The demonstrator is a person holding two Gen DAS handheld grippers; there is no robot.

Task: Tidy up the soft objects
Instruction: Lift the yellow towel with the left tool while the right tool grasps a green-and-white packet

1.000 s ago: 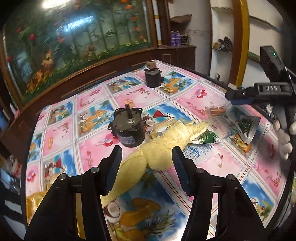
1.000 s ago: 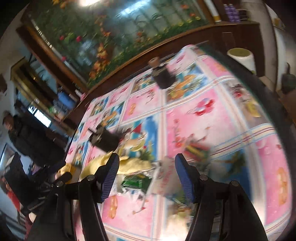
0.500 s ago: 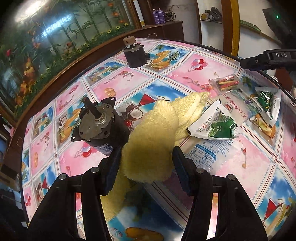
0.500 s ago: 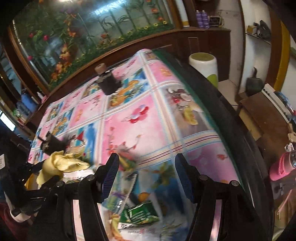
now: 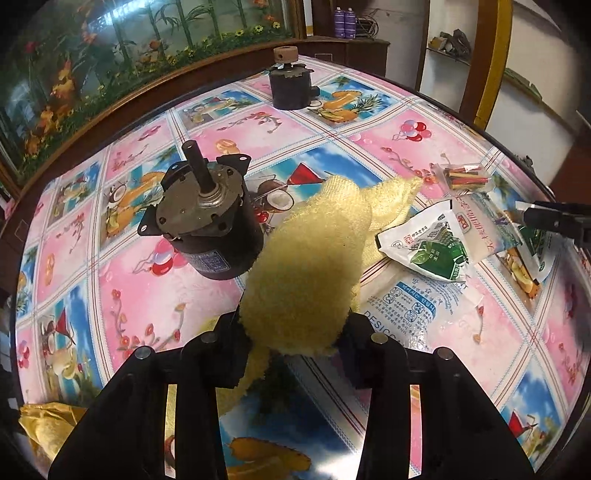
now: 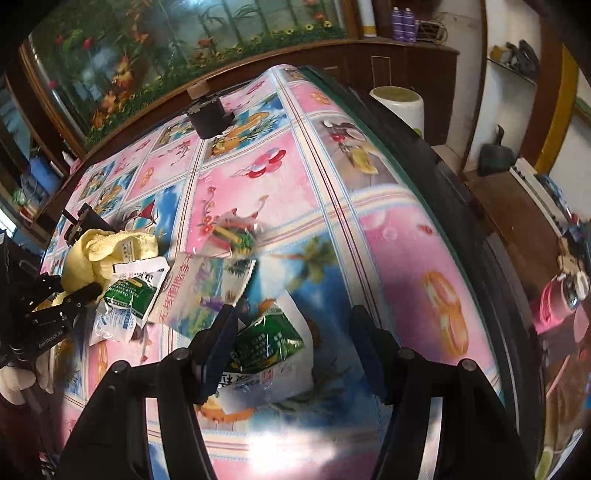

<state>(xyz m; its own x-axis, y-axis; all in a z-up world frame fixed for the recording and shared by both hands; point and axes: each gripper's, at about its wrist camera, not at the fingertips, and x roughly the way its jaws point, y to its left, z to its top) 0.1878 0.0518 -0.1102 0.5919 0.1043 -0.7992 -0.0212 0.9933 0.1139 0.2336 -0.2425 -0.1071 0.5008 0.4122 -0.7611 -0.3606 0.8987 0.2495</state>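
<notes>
Bench under glossy oilcloth, pink and blue squares printed with fruit, coconuts, balloons. Round dark edge on the right in right wrist view. Behind: long glass panel painted with flowers and bamboo, dark wood frame, two purple cans on a cabinet, white walls, shelf with clutter. Beside bench in right wrist view: white bin with green top, brown side table, pink bottle.

On bench: black motor with upright shaft just left of yellow towel, touching or nearly so. Second, smaller motor well apart at far edge. Right of towel: green-and-white sachet lying on a white desiccant packet, clear printed bag, small bag of coloured sticks. Crumpled gold wrapper at near left edge.

Left gripper: fingers just been closing, now pinching near end of yellow towel between pads; towel bunched up, rest lying forward toward the sachets.

Right gripper: fingers spread wide, low over another green-and-white sachet; left one overlaps the sachet edge, contact not clear, nothing gripped.
</notes>
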